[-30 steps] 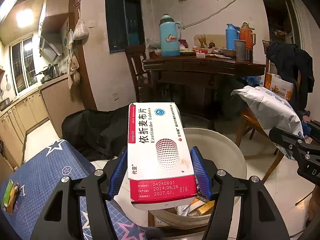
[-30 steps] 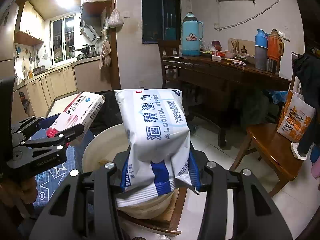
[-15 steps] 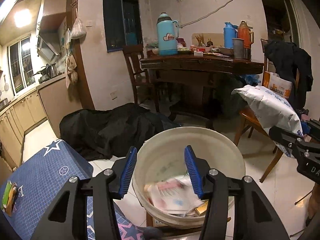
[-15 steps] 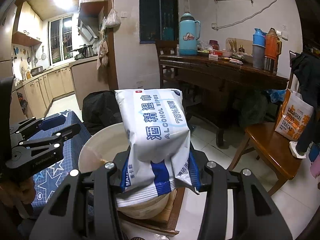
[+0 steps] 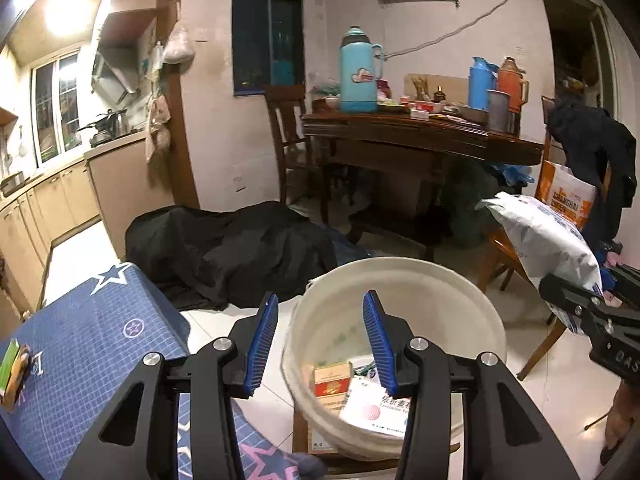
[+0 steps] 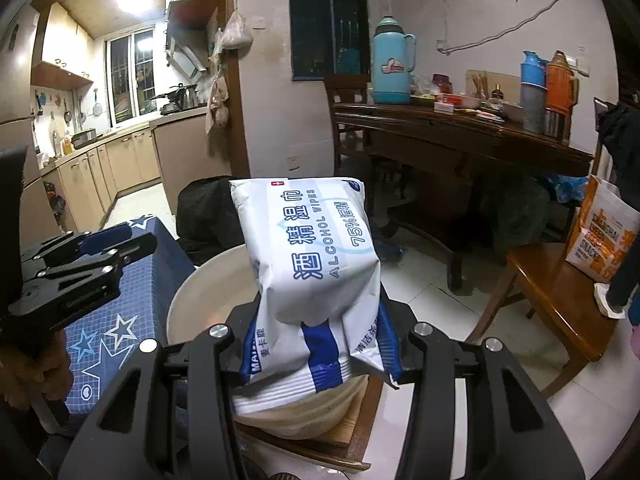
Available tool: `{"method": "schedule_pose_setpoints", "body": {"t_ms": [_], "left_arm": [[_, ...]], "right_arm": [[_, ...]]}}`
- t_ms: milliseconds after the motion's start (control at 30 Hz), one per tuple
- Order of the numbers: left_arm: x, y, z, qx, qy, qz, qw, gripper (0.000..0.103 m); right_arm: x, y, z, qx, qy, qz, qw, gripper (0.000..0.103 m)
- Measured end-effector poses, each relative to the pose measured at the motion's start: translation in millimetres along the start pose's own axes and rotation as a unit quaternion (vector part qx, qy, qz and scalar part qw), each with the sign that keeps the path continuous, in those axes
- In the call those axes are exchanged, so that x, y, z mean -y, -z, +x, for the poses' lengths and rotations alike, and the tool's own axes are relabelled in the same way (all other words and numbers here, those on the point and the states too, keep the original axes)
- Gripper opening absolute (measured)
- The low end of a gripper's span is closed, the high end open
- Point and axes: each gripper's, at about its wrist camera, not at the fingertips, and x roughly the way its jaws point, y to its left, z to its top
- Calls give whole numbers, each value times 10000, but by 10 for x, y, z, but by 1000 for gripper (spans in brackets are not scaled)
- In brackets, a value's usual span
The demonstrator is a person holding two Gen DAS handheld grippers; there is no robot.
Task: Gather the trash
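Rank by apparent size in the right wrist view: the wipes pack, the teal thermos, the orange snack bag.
1. wipes pack, largest, though it sits nearest the camera.
2. orange snack bag, partly cut off.
3. teal thermos, close to the bag; unsure.

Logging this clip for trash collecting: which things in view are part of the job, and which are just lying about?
Part of the job:
- wipes pack in the right gripper
- bucket
- medicine box in the bucket
- left gripper, open

Lying about:
- blue flask
- dining table
- black cloth
- snack bag
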Motion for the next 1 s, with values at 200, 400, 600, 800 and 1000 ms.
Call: {"method": "schedule_pose_setpoints", "body": {"t_ms": [200,400,600,800,1000], "left_arm": [[-230,109,-50,-105,-256,-237,9993,46],[-399,218,-100,-217,-386,-394,9982,46],[-470,414,-237,-368,-534,-480,9967,52],[-776,785,-591,-562,-888,-777,9914,57],[-1539,1181,-1056,-569,-1464,-1469,9766,63]], "right_arm": [[-90,-101,279,29,-117,-170,9998,70],[-108,-60,203,99,-148,-170,9997,70],[-226,-9,-22,271,-352,-278,9986,70],[-551,-15,-376,620,-978,-539,9918,70],[-1215,-53,-456,609,-1869,-889,9765,76]]}}
